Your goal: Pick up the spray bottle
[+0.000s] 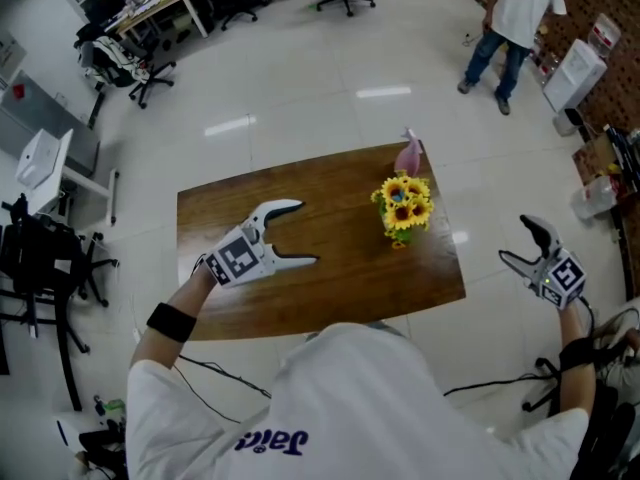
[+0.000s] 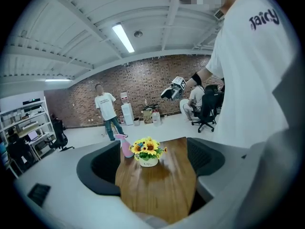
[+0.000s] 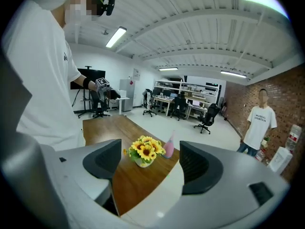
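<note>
The spray bottle (image 1: 408, 155) is pink, with a body that tapers upward to a narrow trigger head. It stands upright on the wooden table (image 1: 330, 218), near the far edge and just beside the sunflower pot (image 1: 403, 206).

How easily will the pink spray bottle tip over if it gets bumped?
Probably easily: the spray bottle looks tall and narrow, standing upright near the far edge of the table. It looks plastic, so likely stiff and light, though its fill can't be seen. The sunflower pot stands close by, so a sideways push might knock it.
</note>
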